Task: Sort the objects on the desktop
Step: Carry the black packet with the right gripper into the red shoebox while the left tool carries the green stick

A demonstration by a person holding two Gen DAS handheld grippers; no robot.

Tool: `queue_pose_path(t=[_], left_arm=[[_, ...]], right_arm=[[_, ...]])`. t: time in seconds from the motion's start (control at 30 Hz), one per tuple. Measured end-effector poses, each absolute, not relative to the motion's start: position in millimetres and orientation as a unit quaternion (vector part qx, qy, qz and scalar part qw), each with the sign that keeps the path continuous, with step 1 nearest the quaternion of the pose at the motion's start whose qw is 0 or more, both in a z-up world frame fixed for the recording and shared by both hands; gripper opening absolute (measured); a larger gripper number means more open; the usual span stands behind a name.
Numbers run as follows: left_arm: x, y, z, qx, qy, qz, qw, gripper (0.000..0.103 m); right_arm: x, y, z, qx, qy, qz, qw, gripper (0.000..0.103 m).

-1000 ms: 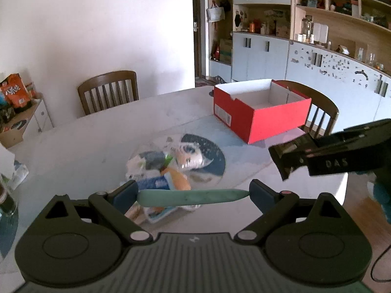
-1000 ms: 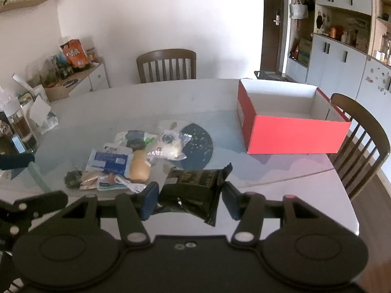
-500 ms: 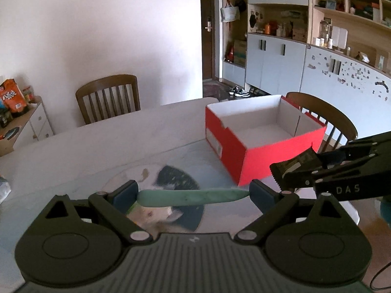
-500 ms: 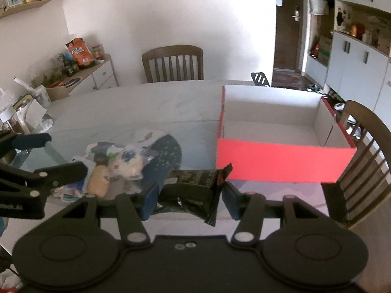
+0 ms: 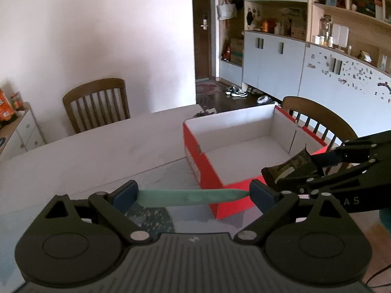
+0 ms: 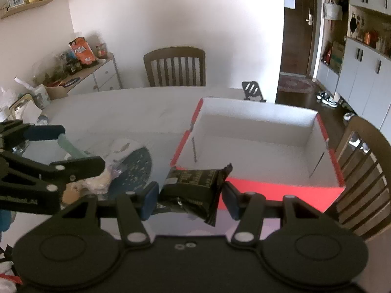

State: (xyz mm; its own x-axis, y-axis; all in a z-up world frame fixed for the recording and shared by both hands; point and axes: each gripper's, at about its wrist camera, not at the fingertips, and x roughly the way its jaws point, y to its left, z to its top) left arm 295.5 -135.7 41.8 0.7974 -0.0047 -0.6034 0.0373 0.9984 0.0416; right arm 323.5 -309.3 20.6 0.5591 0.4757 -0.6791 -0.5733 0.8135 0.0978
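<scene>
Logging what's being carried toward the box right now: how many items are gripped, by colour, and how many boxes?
Green items: 1, green stick in left hand-held gripper
Black items: 1, black packet in right hand-held gripper
Red boxes: 1, red box
Total: 3

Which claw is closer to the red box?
The right claw, just barely. It holds a black packet right at the near wall of the red box. The left claw, gripping a green stick, is beside it at the box's near corner.

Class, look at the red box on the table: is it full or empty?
Empty. The red box is open-topped, and both views show only its bare white floor and walls.
</scene>
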Motion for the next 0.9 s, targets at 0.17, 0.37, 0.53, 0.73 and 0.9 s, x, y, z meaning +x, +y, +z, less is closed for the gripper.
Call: queue_pose_path(t=[0.17,0.37,0.53,0.73,0.9], left_arm=[[321,-144,45,0.031,0.319,-0.023,0.947,0.098],[354,-156,44,0.048,0.326,-0.046,0.943,0.098],[384,-168,37,0.058,0.337,-0.058,0.938,0.098],[419,-181,23,0.07,0.357,-0.075,0.928,0.098],[448,-190,12,0.08,0.376,-0.086,0.919,0.098]], right_arm=[[340,-317,27,-0.07,0.357,0.295,0.884,0.057],[365,-331,29,-0.076,0.352,0.277,0.891,0.057],[387,-339,23,-0.082,0.352,0.26,0.895,0.057],[416,-347,11,-0.084,0.365,0.243,0.895,0.057],[437,-353,-2,-0.088,0.374,0.237,0.892,0.057]])
